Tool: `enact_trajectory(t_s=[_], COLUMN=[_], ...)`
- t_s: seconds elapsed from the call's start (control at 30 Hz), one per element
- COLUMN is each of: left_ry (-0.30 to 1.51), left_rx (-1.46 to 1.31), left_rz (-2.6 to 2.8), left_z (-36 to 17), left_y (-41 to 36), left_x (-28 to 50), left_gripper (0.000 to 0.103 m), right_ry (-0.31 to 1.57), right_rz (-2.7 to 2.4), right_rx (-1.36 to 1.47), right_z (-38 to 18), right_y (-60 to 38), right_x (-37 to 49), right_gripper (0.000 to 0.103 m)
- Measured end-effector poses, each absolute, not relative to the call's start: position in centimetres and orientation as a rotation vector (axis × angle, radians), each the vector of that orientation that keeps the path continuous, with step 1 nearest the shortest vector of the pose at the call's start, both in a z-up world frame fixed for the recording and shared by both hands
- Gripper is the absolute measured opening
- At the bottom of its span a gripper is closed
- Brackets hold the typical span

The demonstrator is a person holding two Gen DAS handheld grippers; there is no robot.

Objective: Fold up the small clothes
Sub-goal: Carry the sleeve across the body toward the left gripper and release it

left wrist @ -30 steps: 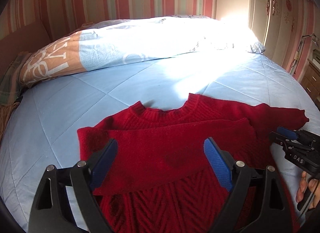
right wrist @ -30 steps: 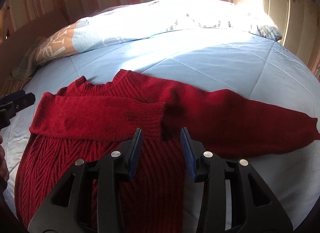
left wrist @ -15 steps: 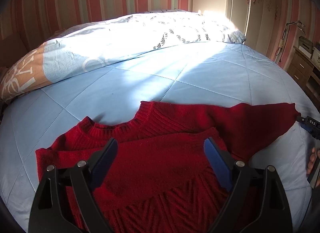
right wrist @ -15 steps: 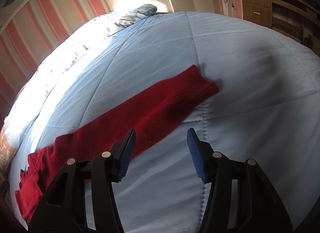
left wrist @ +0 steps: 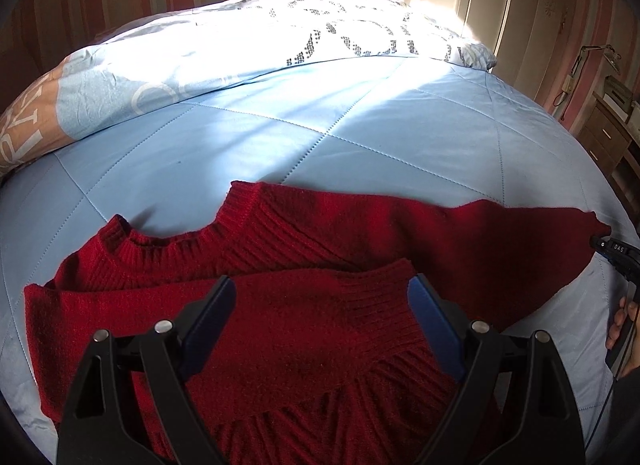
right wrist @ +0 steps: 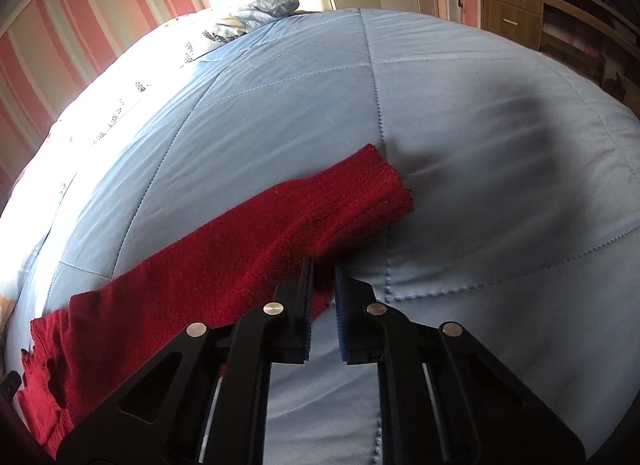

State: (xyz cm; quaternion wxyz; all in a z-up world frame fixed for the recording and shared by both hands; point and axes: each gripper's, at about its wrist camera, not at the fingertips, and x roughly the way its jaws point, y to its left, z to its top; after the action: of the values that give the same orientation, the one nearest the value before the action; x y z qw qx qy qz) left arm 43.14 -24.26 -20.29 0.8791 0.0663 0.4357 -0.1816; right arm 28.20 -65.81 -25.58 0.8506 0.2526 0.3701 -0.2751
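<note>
The right tool has just clenched on the sleeve edge of the red sweater on the bed; left tool released above it; the thin pinch may slip

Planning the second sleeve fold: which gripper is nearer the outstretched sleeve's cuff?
Right. The right gripper is shut on the outstretched sleeve beside its cuff; the left gripper hangs open over the sweater's chest.

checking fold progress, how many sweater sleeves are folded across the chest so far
1: one sleeve lies across the chest; the other sleeve stretches out on the quilt, pinched by the right gripper.
</note>
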Motion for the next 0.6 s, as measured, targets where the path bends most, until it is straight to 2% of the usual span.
enact_trajectory(t_s=[0.33, 0.6], left_ry=[0.893, 0.882], left_rx=[0.172, 0.163], left_rz=[-0.326, -0.272], left_z=[-20.1, -18.7], left_y=[-22.8, -17.3], left_x=[42.7, 41.9], left_gripper=[0.089, 0.089], right_ry=[0.661, 0.725], right_rz=[-0.42, -0.039], right_rx=[0.342, 0.192], right_z=[-19.1, -15.3], right_y=[-57.7, -42.4], right_x=[28.7, 32.6], right_gripper=[0.009, 0.009])
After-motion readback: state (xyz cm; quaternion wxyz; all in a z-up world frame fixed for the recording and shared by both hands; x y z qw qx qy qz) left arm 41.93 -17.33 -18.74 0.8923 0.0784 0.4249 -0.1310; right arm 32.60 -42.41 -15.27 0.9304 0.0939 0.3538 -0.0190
